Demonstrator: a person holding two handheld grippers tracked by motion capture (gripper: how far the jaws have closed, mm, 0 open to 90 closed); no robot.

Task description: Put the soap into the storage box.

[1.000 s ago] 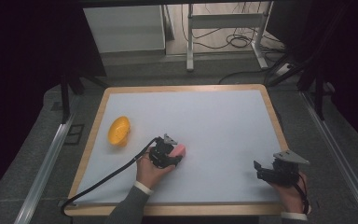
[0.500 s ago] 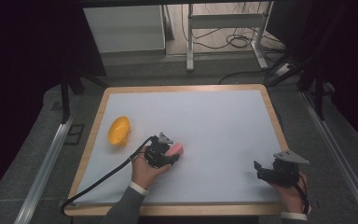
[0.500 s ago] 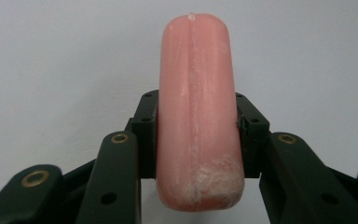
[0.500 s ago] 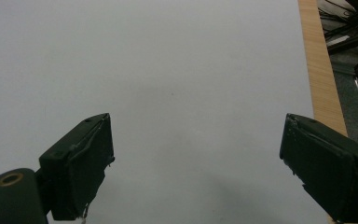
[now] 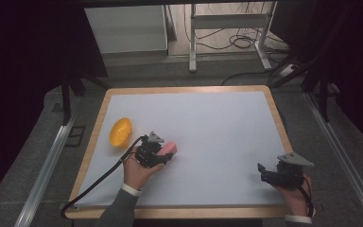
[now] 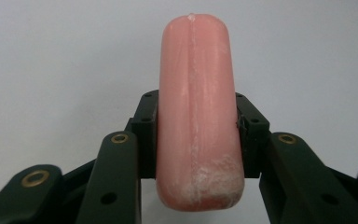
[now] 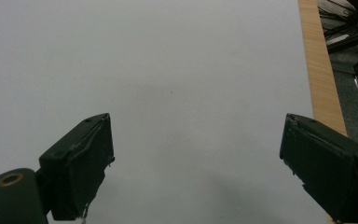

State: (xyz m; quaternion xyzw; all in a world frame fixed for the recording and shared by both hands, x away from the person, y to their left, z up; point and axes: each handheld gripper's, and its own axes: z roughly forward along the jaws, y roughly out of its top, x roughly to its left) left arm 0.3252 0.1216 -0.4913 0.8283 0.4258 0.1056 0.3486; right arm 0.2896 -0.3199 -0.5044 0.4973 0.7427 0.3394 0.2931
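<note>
A pink sausage (image 6: 198,112) stands lengthwise between the jaws of my left gripper (image 6: 196,135), which is shut on its sides. In the high view my left gripper (image 5: 163,152) holds the pink sausage (image 5: 169,147) low over the white table top (image 5: 208,123), left of centre. To its left lies a yellow bowl (image 5: 120,132). My right gripper (image 7: 196,163) is open, its jaws wide apart with only white surface between them. From above, my right gripper (image 5: 264,172) sits near the table's front right corner.
A wooden rim (image 5: 184,89) frames the white table top; in the right gripper view the wooden rim (image 7: 319,60) runs along the right. A black cable (image 5: 94,182) trails from my left gripper off the front left. Metal rails flank the table.
My left gripper, holding the pink sausage, has crept slightly toward the front left. The right gripper has stayed where it was.
</note>
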